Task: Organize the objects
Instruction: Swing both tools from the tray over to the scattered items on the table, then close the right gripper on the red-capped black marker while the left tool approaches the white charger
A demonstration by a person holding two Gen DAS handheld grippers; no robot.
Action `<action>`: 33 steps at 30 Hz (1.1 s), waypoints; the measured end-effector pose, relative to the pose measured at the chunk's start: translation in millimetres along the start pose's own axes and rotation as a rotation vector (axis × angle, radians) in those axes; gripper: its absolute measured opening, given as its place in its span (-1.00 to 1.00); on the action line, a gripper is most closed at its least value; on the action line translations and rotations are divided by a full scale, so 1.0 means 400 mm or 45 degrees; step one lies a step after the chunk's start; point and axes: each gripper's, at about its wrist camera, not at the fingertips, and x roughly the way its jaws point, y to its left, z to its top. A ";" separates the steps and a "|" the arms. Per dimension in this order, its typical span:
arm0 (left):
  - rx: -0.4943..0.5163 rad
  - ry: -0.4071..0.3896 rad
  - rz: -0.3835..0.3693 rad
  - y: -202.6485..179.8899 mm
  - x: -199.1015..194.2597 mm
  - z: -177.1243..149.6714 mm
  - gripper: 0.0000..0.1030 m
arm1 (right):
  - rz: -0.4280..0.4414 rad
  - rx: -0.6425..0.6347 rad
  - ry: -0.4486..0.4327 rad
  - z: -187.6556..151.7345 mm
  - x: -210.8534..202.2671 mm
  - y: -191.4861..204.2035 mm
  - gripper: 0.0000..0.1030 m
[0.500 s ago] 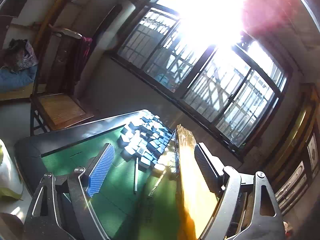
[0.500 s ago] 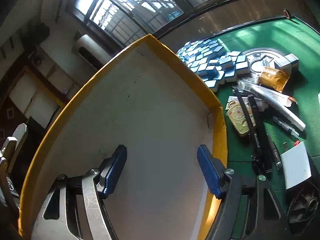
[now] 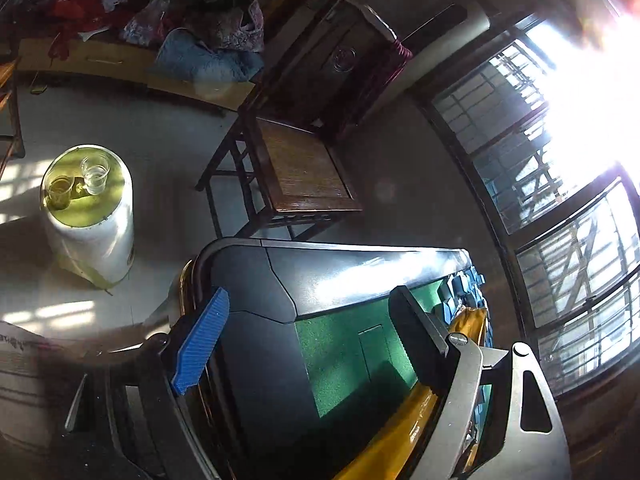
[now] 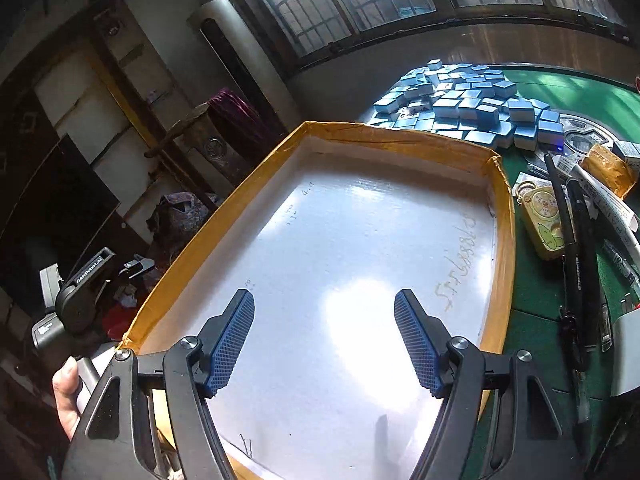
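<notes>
The right gripper hangs above the white floor of the yellow-rimmed tray, jaws spread wide and holding nothing. The left gripper is also wide open and empty, over the near left corner of the green table. Blue tiles are heaped just beyond the tray's far edge; pens and a small yellow tin lie right of it.

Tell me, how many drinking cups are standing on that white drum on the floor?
2. An amber-tinted cup stands on the drum's yellow-green top toward its left edge; a clear cup stands right beside it. None seems hidden.
</notes>
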 end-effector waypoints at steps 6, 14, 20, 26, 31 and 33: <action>0.079 0.053 0.193 0.019 0.071 -0.019 0.60 | 0.032 -0.091 -0.065 -0.038 -0.048 0.055 0.32; 0.471 -0.415 0.352 -0.133 -0.111 -0.074 0.60 | 0.092 0.056 -0.003 -0.060 -0.090 -0.068 0.32; 0.844 -0.224 -0.094 -0.325 -0.191 -0.238 0.61 | 0.044 0.141 0.008 -0.101 -0.161 -0.185 0.32; 1.079 0.358 -0.469 -0.475 -0.170 -0.471 0.60 | -0.096 0.150 -0.026 -0.145 -0.270 -0.284 0.32; 1.247 0.483 -0.489 -0.527 -0.170 -0.605 0.60 | -0.188 0.158 -0.059 -0.179 -0.349 -0.343 0.32; 1.261 0.576 -0.450 -0.541 -0.149 -0.643 0.60 | -0.245 0.157 -0.085 -0.190 -0.373 -0.359 0.32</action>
